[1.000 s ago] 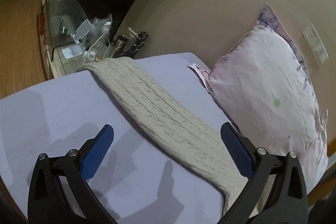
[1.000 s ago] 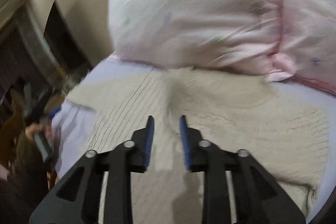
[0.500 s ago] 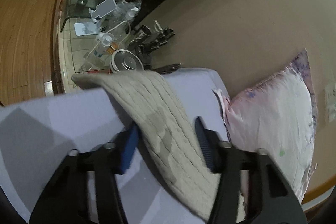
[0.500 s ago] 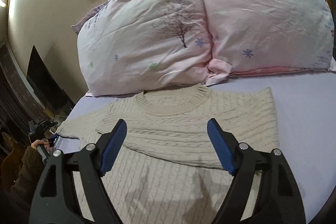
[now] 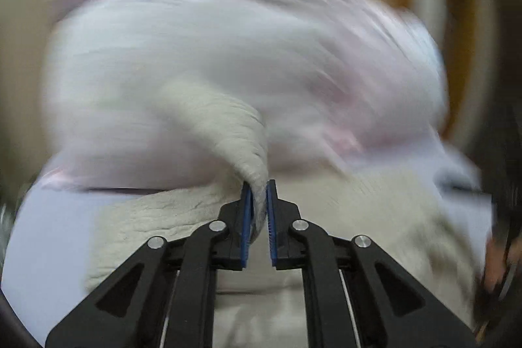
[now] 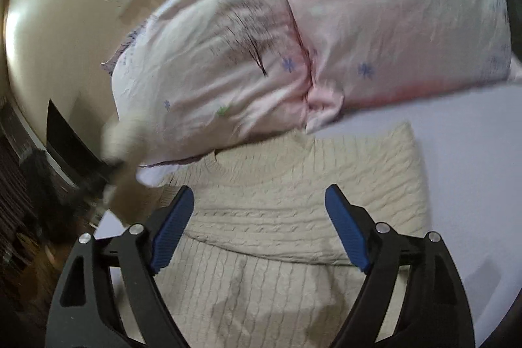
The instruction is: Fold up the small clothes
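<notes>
A cream cable-knit sweater [image 6: 293,191] lies flat on the lilac bed sheet [image 6: 473,152], its collar toward the pillows and its right sleeve folded across the chest. My left gripper [image 5: 258,201] is shut on the sweater's left sleeve [image 5: 235,132] and holds it lifted above the sweater body [image 5: 156,217]. That raised sleeve shows blurred at the left of the right wrist view [image 6: 127,149]. My right gripper [image 6: 259,230] is open and empty, hovering over the sweater's chest.
Two pink patterned pillows [image 6: 326,31] lean on the beige wall [image 6: 65,5] just behind the collar. Dark furniture [image 6: 29,185] stands off the bed's left side. The left wrist view is heavily motion-blurred.
My left gripper closed on the left sleeve and swung it up and across toward the sweater body. My right gripper opened earlier and stays open over the chest.
</notes>
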`<state>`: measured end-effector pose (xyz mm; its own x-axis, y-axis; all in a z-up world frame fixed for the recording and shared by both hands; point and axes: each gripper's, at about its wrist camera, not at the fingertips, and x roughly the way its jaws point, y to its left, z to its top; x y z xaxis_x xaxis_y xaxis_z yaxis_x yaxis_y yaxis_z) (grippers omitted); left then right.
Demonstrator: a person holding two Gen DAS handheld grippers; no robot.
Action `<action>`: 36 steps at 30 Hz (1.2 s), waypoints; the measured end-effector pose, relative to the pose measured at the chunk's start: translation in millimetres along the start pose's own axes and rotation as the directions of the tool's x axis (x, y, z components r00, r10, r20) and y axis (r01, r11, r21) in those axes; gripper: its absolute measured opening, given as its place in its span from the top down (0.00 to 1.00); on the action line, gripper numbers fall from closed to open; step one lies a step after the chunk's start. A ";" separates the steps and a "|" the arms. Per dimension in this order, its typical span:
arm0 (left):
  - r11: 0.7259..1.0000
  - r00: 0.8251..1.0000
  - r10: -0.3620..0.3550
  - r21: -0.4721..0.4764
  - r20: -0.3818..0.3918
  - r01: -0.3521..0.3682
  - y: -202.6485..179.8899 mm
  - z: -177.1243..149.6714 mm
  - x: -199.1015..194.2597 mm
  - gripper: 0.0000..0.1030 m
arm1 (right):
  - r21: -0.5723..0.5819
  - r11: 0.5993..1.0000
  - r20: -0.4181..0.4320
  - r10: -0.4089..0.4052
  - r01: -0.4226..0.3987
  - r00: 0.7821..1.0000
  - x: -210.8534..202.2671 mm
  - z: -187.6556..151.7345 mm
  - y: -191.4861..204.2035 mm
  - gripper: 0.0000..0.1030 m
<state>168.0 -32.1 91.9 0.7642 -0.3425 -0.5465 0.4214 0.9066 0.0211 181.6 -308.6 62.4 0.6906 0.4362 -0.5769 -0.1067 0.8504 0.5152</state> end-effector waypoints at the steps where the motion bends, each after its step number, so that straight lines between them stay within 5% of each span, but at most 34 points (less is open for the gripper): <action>1: 0.997 0.999 -0.010 0.070 -0.042 0.013 -23.8 -6.5 14.7 0.90 | 0.044 0.999 -0.031 -0.015 0.017 0.999 6.6 -0.1 -10.5 0.21; 3: 0.980 0.993 0.014 0.199 -0.115 0.009 -64.4 -24.3 36.9 0.90 | 0.123 0.992 -0.077 -0.028 0.037 0.997 11.8 -0.3 -29.9 0.34; 5: 0.982 0.995 0.002 0.188 -0.097 0.016 -63.2 -31.6 22.8 0.87 | 0.199 0.979 -0.093 -0.022 0.041 0.995 10.2 -0.4 -51.0 0.38; 6: 0.988 0.997 -0.003 0.156 -0.082 0.015 -54.9 -31.6 13.1 0.83 | 0.222 0.974 -0.086 -0.032 0.050 0.996 8.7 0.8 -59.6 0.39; 8: 1.000 0.999 0.003 0.029 -0.036 -0.002 -16.8 -34.4 -20.5 0.53 | 0.235 0.970 -0.091 -0.039 0.060 0.995 11.3 3.2 -64.8 0.42; 11: 0.994 0.998 0.037 -0.097 -0.046 -0.042 29.5 -54.5 -56.5 0.49 | 0.238 0.970 -0.119 -0.027 0.055 0.992 31.0 11.9 -64.9 0.47; 17: 0.938 0.982 0.009 -0.339 -0.190 -0.074 86.4 -126.5 -97.9 0.43 | 0.256 0.956 -0.188 -0.093 0.140 0.978 81.8 28.8 -62.9 0.55; 18: 0.927 0.980 -0.005 -0.368 -0.200 -0.070 90.6 -136.8 -102.6 0.42 | 0.248 0.957 -0.178 -0.109 0.152 0.978 84.4 30.4 -61.8 0.60; 19: 0.916 0.978 -0.023 -0.396 -0.207 -0.062 94.2 -145.9 -106.9 0.41 | 0.217 0.963 -0.159 -0.130 0.163 0.979 86.6 33.0 -57.8 0.83; 20: 0.910 0.977 -0.039 -0.412 -0.208 -0.051 94.8 -151.8 -108.1 0.41 | 0.205 0.968 -0.145 -0.114 0.143 0.983 85.9 34.4 -56.3 0.90; 24: 0.895 0.974 -0.102 -0.445 -0.203 0.001 92.0 -164.2 -110.1 0.38 | 0.255 0.962 -0.002 -0.096 0.093 0.995 39.9 34.8 -59.1 0.91; 28: 0.890 0.970 -0.135 -0.456 -0.203 0.028 89.3 -170.6 -111.2 0.37 | 0.307 0.929 0.042 -0.231 0.207 0.972 -9.7 16.1 -78.4 0.90; 32: 0.881 0.970 -0.153 -0.470 -0.190 0.047 88.7 -174.2 -114.1 0.37 | 0.306 0.914 -0.029 -0.270 0.266 0.962 -34.3 -13.6 -86.3 0.70; 34: 0.872 0.970 -0.171 -0.485 -0.175 0.066 87.8 -179.2 -120.7 0.37 | 0.287 0.915 -0.026 -0.290 0.285 0.957 -57.0 -32.1 -87.0 0.41; 36: 0.860 0.969 -0.196 -0.502 -0.153 0.094 87.0 -184.4 -126.4 0.37 | 0.268 0.918 -0.055 -0.289 0.293 0.956 -71.8 -48.1 -89.6 0.42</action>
<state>18.1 135.5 8.5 0.5826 -0.4716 -0.6620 0.1890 0.8707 -0.4540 107.1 -401.9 27.1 0.6518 0.1875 -0.7349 0.2959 0.8293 0.4740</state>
